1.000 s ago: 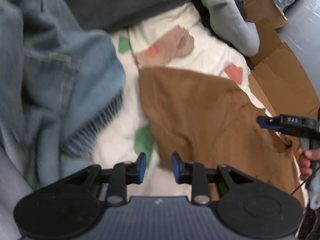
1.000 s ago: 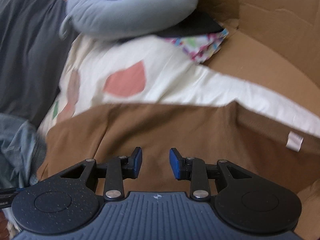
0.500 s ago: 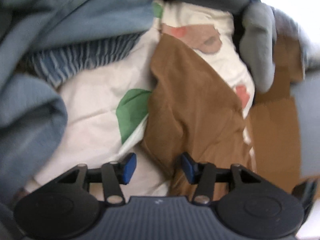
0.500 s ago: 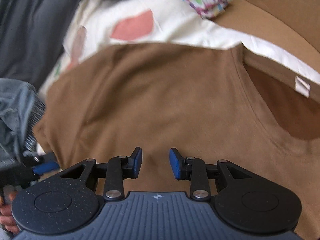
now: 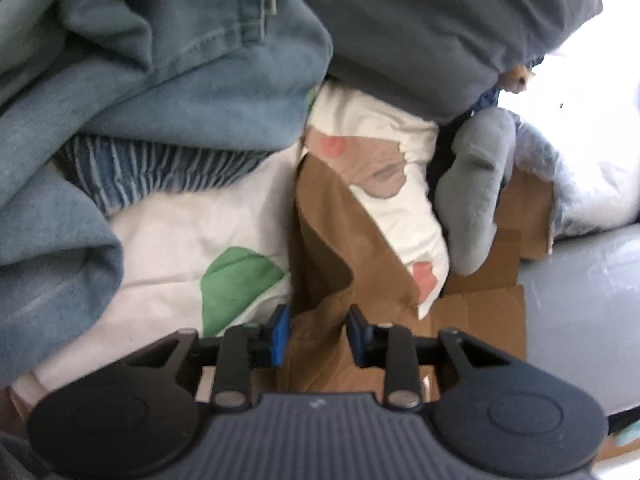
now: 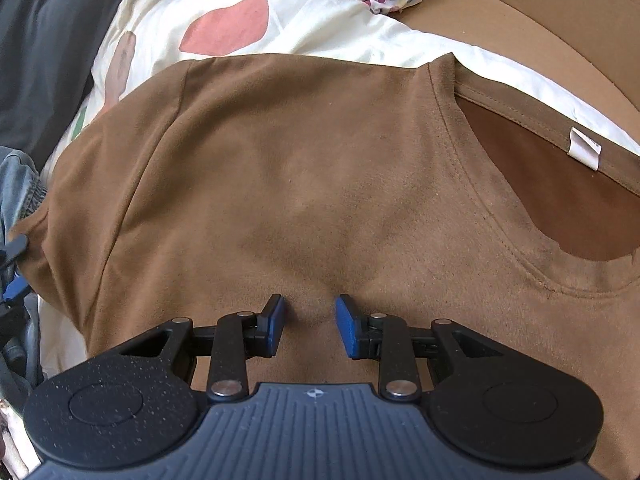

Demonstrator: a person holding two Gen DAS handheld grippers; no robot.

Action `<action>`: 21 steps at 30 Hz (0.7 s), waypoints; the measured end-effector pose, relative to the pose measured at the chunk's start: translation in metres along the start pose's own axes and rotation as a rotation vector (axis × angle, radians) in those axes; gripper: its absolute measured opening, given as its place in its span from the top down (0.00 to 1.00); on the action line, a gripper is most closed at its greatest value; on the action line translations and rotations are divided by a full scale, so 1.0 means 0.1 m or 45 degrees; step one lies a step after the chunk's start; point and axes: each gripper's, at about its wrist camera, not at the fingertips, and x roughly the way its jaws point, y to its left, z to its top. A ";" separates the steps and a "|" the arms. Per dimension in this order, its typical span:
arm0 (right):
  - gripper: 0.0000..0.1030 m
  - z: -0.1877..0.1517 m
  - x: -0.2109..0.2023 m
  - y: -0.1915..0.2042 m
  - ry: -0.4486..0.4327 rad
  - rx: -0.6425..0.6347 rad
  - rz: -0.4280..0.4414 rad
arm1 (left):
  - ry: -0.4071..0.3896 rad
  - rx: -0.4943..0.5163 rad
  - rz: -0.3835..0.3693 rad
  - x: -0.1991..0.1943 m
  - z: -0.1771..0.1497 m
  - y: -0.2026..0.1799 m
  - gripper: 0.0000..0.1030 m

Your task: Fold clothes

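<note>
Brown shirt [image 5: 340, 240] edge sits between closing left jaws — jeans [image 5: 160, 60] crowd nearby.

The left-wrist view is soft with blur. There the brown T-shirt [image 5: 340, 232] runs under the left gripper [image 5: 316, 334], whose jaws are closing with shirt fabric between them; contact is unclear. In the right-wrist view the shirt's lower part is cut off, and jeans [image 6: 20, 184] show only a sliver.

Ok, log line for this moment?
task: fold clothes | left gripper: closing around brown T-shirt edge | right gripper: open over shirt
</note>
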 end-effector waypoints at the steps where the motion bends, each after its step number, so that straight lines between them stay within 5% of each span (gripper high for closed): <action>1: 0.66 -0.01 0.00 -0.01 -0.001 0.000 0.002 | 0.008 0.000 0.006 0.02 0.00 0.00 0.80; 5: 0.68 -0.02 -0.01 -0.05 -0.002 0.002 0.019 | -0.003 0.054 0.036 0.00 -0.02 -0.08 0.95; 12: 0.76 0.03 -0.01 -0.10 0.026 0.031 0.013 | -0.116 0.303 0.222 -0.25 0.18 -0.33 0.96; 15: 0.76 0.03 -0.01 -0.11 0.023 0.028 0.011 | -0.105 0.413 0.293 -0.24 0.25 -0.43 0.95; 19: 0.77 0.01 -0.02 -0.12 0.018 0.031 0.014 | -0.159 0.469 0.352 -0.32 0.30 -0.46 0.76; 21: 0.77 0.02 -0.02 -0.12 0.021 0.033 0.010 | -0.145 0.487 0.365 -0.32 0.31 -0.45 0.76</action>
